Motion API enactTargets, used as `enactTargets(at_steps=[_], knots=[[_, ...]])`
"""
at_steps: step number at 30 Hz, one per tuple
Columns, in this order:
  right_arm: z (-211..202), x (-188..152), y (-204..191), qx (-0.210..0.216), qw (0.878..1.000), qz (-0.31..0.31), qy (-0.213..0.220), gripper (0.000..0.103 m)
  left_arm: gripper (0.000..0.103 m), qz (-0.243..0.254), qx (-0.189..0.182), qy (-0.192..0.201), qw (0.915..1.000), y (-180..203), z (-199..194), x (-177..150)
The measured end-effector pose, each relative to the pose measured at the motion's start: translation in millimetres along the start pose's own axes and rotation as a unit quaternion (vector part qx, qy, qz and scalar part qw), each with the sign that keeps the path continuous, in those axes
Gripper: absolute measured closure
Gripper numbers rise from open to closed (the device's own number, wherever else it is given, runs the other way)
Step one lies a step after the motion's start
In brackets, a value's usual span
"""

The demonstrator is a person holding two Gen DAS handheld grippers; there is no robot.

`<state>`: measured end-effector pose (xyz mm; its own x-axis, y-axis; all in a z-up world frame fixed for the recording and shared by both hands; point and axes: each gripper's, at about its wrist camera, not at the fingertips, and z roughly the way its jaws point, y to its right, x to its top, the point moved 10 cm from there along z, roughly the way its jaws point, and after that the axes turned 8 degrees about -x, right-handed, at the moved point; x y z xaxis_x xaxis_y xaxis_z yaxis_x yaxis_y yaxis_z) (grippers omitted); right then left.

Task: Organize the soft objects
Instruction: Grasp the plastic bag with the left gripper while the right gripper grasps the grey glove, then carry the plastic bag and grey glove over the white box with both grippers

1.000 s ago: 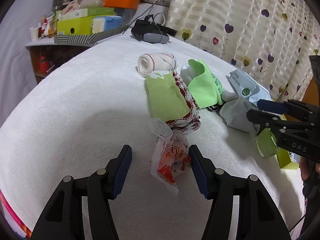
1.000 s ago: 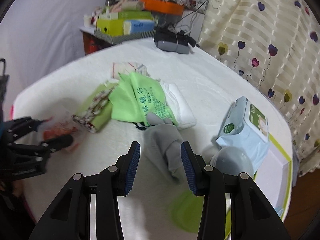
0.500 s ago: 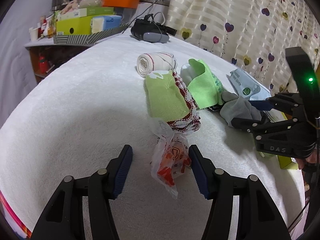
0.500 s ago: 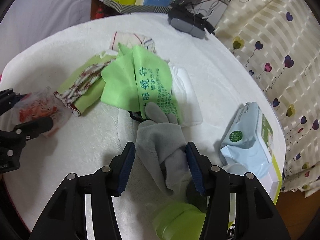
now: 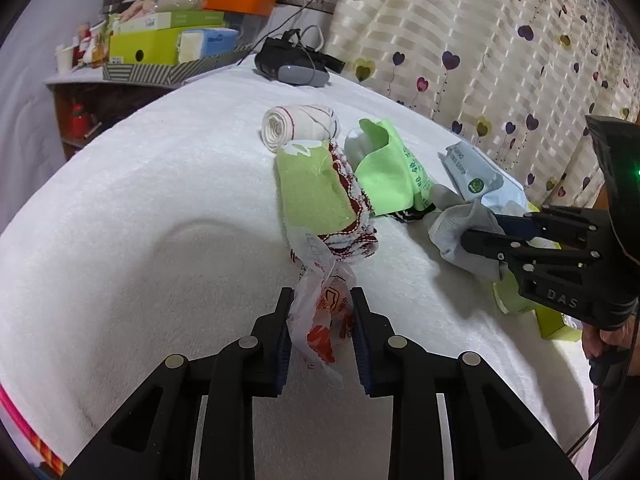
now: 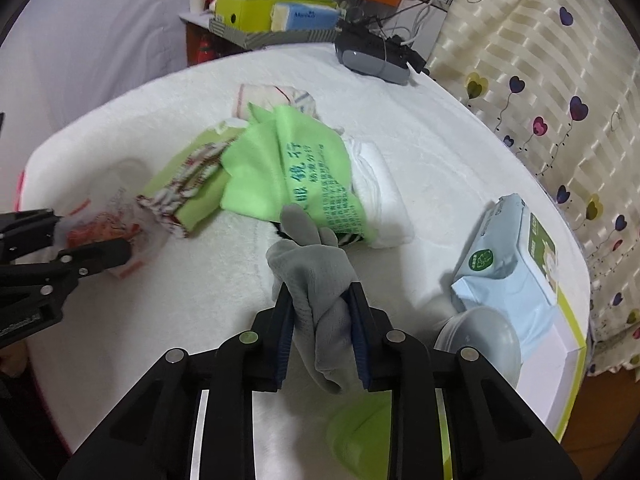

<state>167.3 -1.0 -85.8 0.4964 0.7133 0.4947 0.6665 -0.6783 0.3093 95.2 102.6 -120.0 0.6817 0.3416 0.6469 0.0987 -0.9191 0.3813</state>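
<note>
You face a tabletop (image 5: pixel 120 208) under a white fleecy cover. A cream striped curtain (image 5: pixel 500 40) dotted with hearts on stems hangs along its right edge. Beyond the far left corner stands a dark wooden shelf (image 5: pixel 92 100), its top crowded with boxes (image 5: pixel 160 38). A pale wall (image 6: pixel 100 20) rises behind, evenly lit.

wet wipes pack (image 6: pixel 508 252), VR headset (image 5: pixel 294 66), heart curtain (image 5: pixel 500 40), cluttered shelf (image 5: pixel 168 40)
</note>
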Motion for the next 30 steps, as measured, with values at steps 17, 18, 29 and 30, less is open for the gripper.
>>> enactTargets(at_steps=[17,18,29,30], knots=[[-81.6,-20.7,-12.4,0.071,0.989,0.088,0.099,0.076,0.078,0.029,-0.026,0.051,0.9979,48.6,-40.2,11.1],[-85.0,-23.6,-9.9,0.073,0.987,0.097,0.101,0.076,0.078,0.034,-0.030,0.053,0.9976,54.3,-41.9,10.8],[-109.6,-51.3,11.9,0.072,0.978,0.151,0.123,0.076,0.078,0.066,-0.064,0.059,0.9940,100.7,-51.2,7.8],[-112.0,-53.2,14.6,0.070,0.977,0.156,0.125,0.076,0.078,0.069,-0.068,0.059,0.9935,105.6,-52.0,7.5]])
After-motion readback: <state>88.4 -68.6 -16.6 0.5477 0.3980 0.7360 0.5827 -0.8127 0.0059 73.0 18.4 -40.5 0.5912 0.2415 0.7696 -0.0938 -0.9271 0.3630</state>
